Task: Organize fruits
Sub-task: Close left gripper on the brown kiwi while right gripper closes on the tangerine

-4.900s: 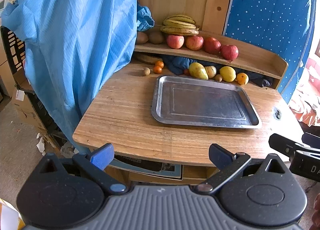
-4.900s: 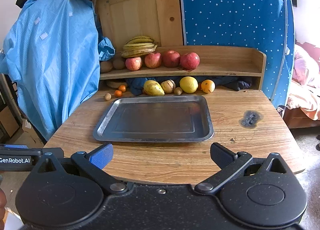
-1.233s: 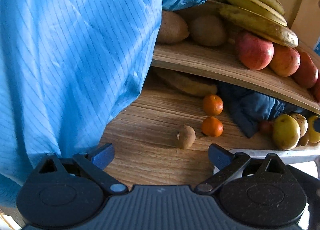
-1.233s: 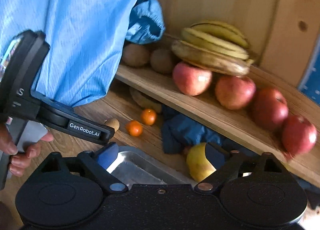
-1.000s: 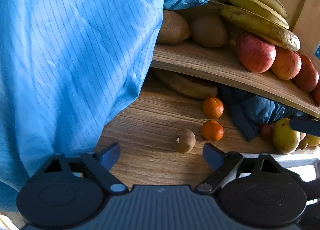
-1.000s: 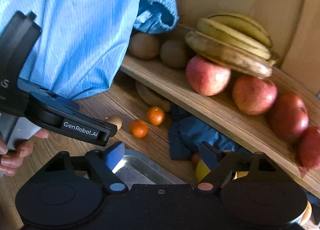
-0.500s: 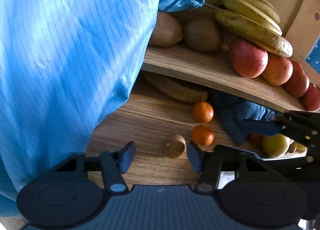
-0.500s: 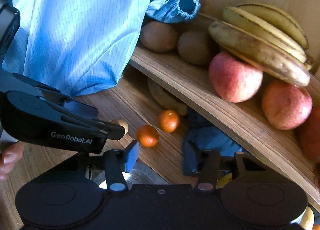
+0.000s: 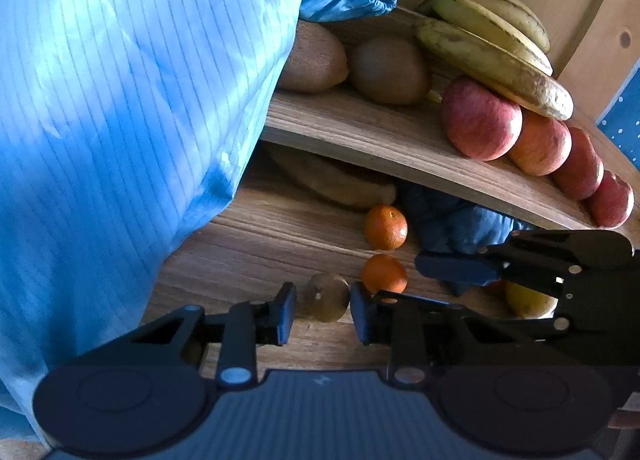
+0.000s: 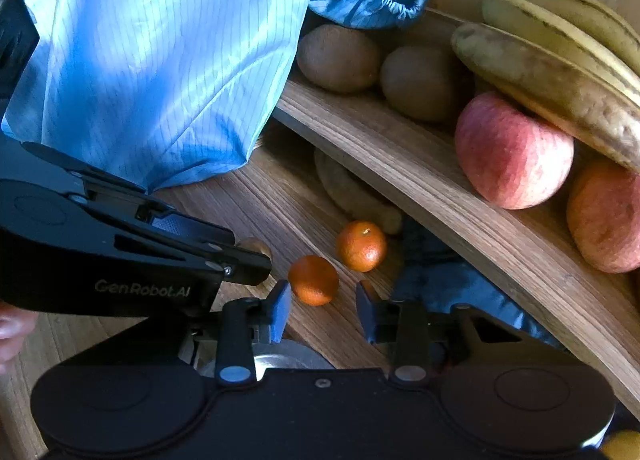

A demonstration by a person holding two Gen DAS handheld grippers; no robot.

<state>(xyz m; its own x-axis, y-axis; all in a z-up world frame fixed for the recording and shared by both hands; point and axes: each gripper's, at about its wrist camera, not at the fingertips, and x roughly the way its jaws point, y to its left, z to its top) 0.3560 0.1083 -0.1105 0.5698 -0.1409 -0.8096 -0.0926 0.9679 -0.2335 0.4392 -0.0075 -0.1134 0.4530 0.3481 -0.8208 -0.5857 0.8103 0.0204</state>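
Picking step, both at once. Left tool (image 9: 322, 314) spread around the small brown fruit (image 9: 326, 297) on the worktop (image 9: 256, 244), not yet pinching. Right tool (image 10: 322, 310) spread just short of the near orange (image 10: 313, 280). Next: advance slightly, close gently, carry to tray (image 10: 280, 356).

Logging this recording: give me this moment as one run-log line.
left gripper: jaws around small brown fruit, open | right gripper: jaws open at near tangerine | nothing lifted

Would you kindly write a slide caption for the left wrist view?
Left claw brackets a small brown fruit on the wooden table, two oranges just beyond.
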